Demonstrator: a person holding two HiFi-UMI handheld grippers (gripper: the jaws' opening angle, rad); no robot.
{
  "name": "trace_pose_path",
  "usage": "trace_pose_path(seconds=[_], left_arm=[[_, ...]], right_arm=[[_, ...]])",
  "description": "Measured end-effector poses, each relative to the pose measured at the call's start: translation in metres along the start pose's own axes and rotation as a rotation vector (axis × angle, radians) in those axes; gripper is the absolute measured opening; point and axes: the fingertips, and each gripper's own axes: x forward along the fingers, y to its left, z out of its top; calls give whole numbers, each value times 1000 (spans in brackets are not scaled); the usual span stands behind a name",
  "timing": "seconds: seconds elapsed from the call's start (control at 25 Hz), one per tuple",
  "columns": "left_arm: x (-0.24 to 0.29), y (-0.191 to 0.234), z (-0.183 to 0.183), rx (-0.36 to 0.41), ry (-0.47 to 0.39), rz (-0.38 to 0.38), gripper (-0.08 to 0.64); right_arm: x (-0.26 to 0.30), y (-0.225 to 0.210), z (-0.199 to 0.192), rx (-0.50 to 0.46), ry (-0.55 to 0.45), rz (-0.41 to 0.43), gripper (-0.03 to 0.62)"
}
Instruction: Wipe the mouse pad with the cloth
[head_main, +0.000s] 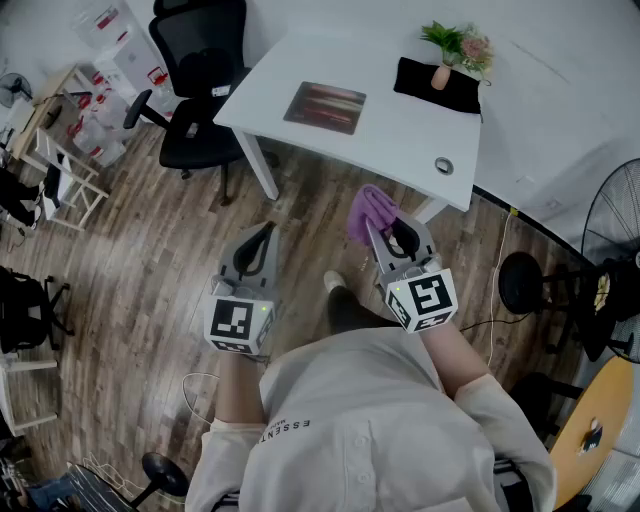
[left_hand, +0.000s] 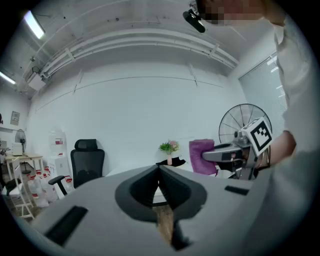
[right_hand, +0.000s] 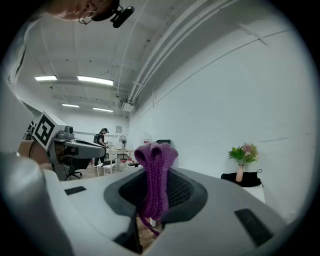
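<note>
Head view has both tools over the wooden floor (head_main: 150, 280), short of the white table's (head_main: 400, 140) near edge. My right gripper (head_main: 374, 226) aims at that edge, and the purple cloth (head_main: 368, 208) bunches out past its tips, close to the table's front but not over the top. In the right gripper view the jaws are clamped on the cloth. It is folded into a thick knitted strip whose long axis runs along the jaws. A rounded loop stands up beyond the tips and a loose thread trails down toward the body.

My left gripper (head_main: 266, 230) sits further from the table, level with its left part and apart from the right one, also aiming toward the table. The left gripper view shows its jaws pressed together with nothing between them.

The mouse pad (head_main: 325, 107) lies flat on the table's left half, a reddish-brown rectangle. Its long axis runs along the table's length, parallel to the near edge, and it has bare white top all round. Nothing touches it.

At the table's far right corner a small vase of flowers (head_main: 450, 55) stands on a black mat (head_main: 437, 88). A roll of tape (head_main: 444, 166) lies near the front right corner. A black office chair (head_main: 200, 90) stands at the table's left end.
</note>
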Motion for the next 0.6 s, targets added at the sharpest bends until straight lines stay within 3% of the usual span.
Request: trace_pose_path(seconds=[0.6], left_arm=[[-8, -6, -3, -19, 9, -4, 2]], right_arm=[[-6, 2, -3, 36, -3, 2, 91]])
